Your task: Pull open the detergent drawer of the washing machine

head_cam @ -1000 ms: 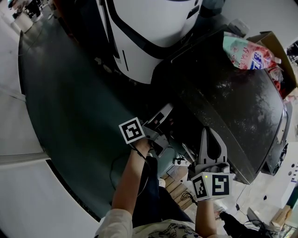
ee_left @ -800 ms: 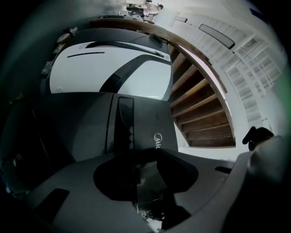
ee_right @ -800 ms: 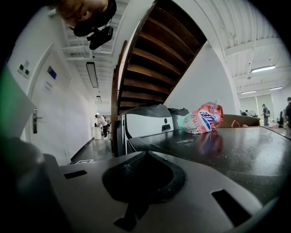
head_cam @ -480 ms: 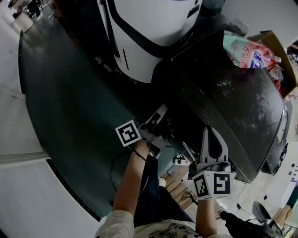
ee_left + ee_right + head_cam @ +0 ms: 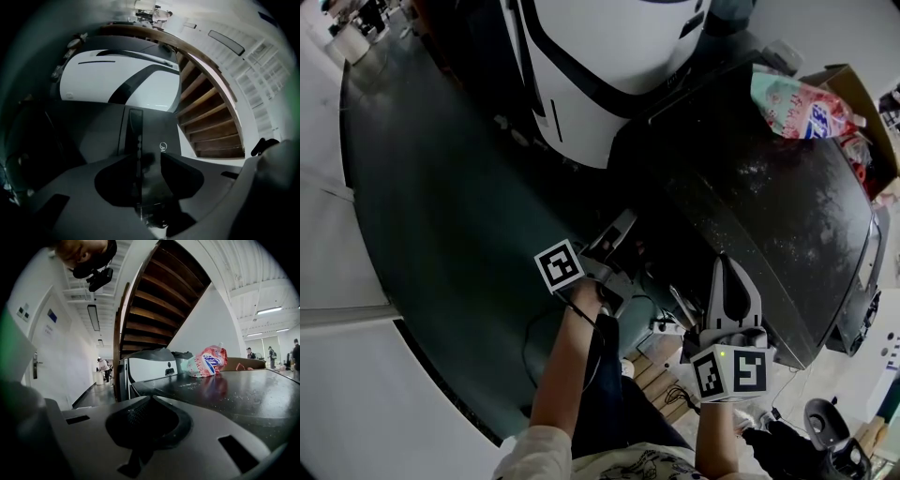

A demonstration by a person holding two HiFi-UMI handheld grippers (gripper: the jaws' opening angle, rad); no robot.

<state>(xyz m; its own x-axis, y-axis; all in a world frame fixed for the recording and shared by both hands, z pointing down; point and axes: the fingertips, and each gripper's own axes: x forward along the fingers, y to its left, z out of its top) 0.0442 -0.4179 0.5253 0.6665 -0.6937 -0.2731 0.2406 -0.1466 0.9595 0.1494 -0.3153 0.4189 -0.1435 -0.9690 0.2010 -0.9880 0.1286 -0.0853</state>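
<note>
The washing machine shows its dark glossy top (image 5: 769, 206) in the head view. My left gripper (image 5: 619, 232) reaches its front left corner. In the left gripper view it (image 5: 148, 157) faces a grey front panel (image 5: 154, 126) with a small round logo. A narrow dark strip (image 5: 135, 131) on that panel runs down into the gap between the jaws, close to the left one. The jaws are opening and stand apart, with no pad pressing on it. I cannot tell whether the drawer is out. My right gripper (image 5: 727, 272) (image 5: 150, 398) hovers at the top's front edge, shut on nothing.
A white rounded machine (image 5: 600, 66) stands left of the washer. A pink and blue detergent bag (image 5: 797, 105) (image 5: 209, 361) lies at the top's far end beside a cardboard box (image 5: 853, 89). Wooden stairs (image 5: 211, 122) rise behind. Cables lie on the floor near my legs.
My left gripper has shifted slightly left and toward me along the washer's front. The right gripper has kept still. A dark object has come into view at the bottom right.
</note>
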